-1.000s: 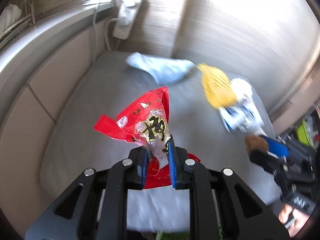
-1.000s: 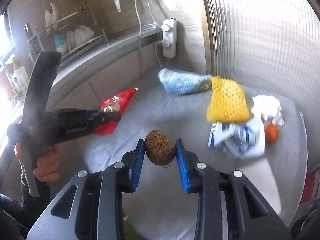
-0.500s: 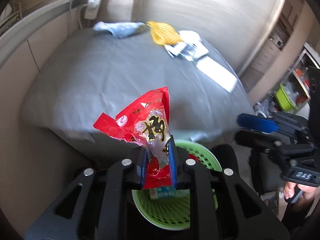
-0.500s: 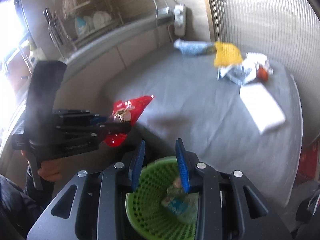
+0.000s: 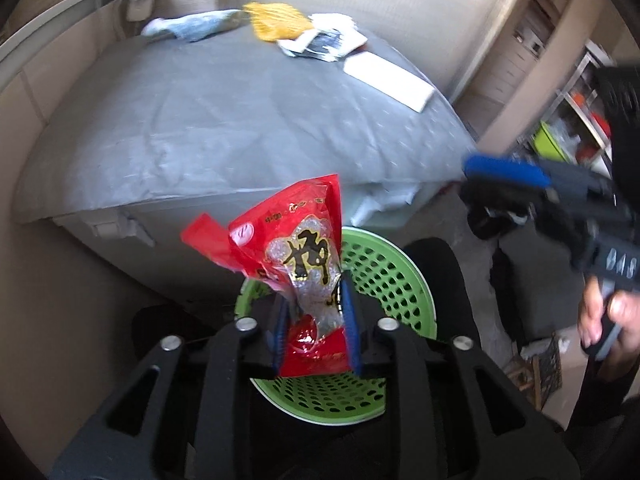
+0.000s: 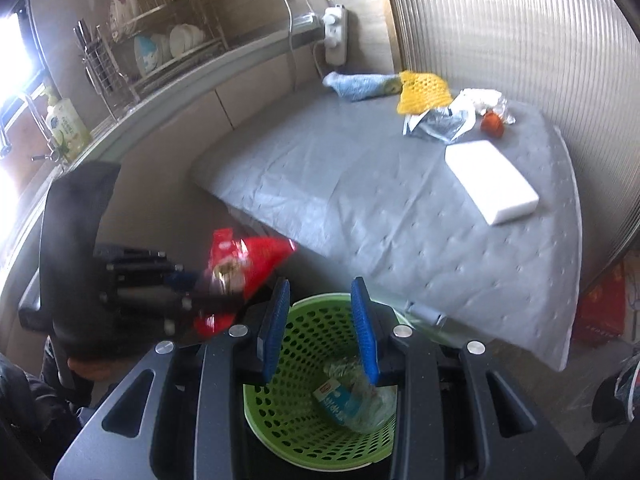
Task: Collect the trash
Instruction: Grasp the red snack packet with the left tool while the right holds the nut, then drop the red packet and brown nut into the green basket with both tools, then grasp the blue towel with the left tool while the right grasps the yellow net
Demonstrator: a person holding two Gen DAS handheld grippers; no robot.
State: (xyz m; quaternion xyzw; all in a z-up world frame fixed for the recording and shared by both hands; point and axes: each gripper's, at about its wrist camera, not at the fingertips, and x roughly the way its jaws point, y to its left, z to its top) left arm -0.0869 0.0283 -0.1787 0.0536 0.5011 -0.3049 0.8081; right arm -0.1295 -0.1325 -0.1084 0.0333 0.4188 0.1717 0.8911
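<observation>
My left gripper [image 5: 314,320] is shut on a red snack wrapper [image 5: 296,252] and holds it above the green perforated basket [image 5: 384,280] that stands on the floor in front of the grey table [image 5: 200,120]. My right gripper [image 6: 318,328] is open and empty right over the same basket [image 6: 304,420], which holds a crumpled clear plastic bottle with a blue label [image 6: 352,400]. The left gripper and the wrapper [image 6: 244,264] show to the left in the right wrist view. The right gripper [image 5: 508,176] shows at the right in the left wrist view.
On the table's far side lie a blue sock [image 6: 360,86], a yellow net cloth [image 6: 424,88], a crumpled silver wrapper [image 6: 436,122], white paper [image 6: 484,98], a small orange ball [image 6: 492,124] and a white block [image 6: 492,180]. A counter with a dish rack [image 6: 152,56] runs along the left wall.
Both grippers pulled back from the table to over the basket. The brown lump left my right gripper, whose jaws now stand open. The left still grips the wrapper.
</observation>
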